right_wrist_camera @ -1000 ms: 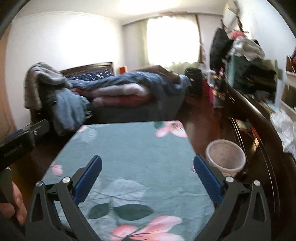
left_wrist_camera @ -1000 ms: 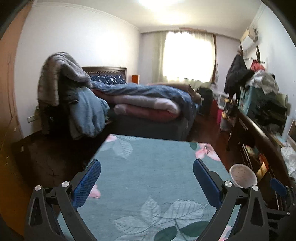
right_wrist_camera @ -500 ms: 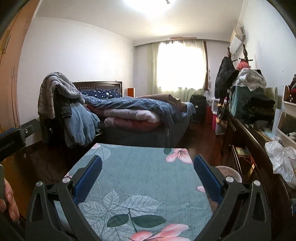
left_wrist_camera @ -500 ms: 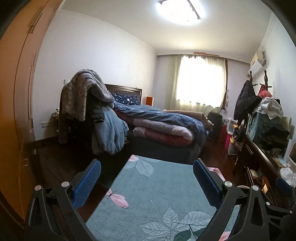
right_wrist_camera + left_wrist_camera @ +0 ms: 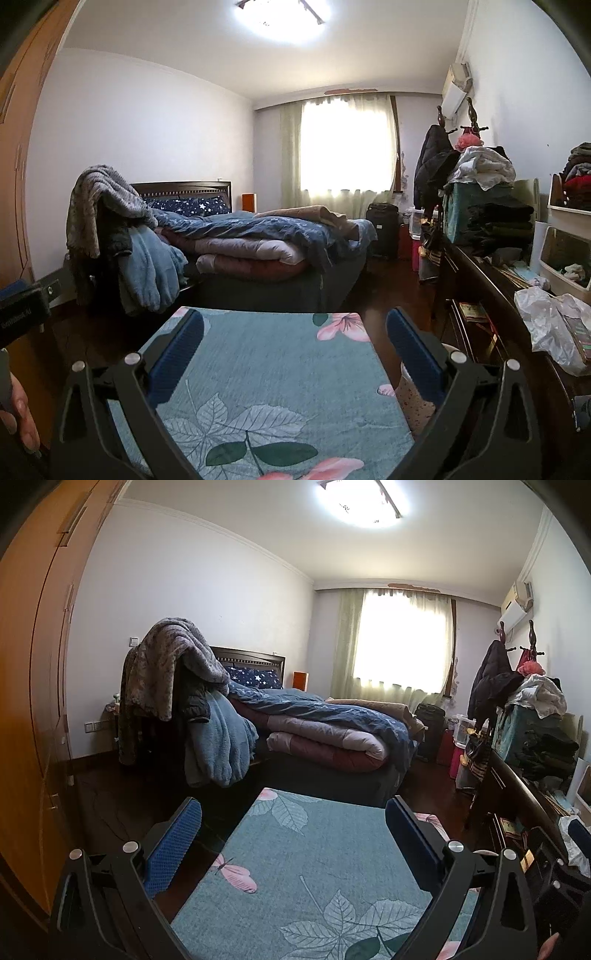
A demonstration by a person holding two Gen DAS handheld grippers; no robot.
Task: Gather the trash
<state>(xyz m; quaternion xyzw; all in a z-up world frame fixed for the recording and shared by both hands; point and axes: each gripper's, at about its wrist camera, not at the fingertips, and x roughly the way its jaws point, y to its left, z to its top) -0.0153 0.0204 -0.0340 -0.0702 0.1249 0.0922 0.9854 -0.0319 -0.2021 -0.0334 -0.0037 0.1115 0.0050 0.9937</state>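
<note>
I am holding both tools level over a teal flowered table [image 5: 280, 354], and I am seeing no trash on its cloth. The 1 container close by is a speckled pink bin [image 5: 413, 402], sitting low at the lower right of the right view, just beside the table edge and half hidden behind my right tool [image 5: 294, 347]; its inside is not visible. On the dark sideboard [image 5: 480, 273] at the right edge, 1 crumpled white plastic bag [image 5: 546, 321] is lying, and 2 white open bins [image 5: 565, 258] above it are holding clothes.

The right tool's 2 blue pads are standing wide apart, gripping nothing. The left tool [image 5: 293, 829] is likewise spread, empty, over the table [image 5: 314, 853].

Beyond, 1 bed [image 5: 332, 734] piled with quilts is filling mid-frame, with 1 chair [image 5: 173, 686] draped in blankets at its left.
</note>
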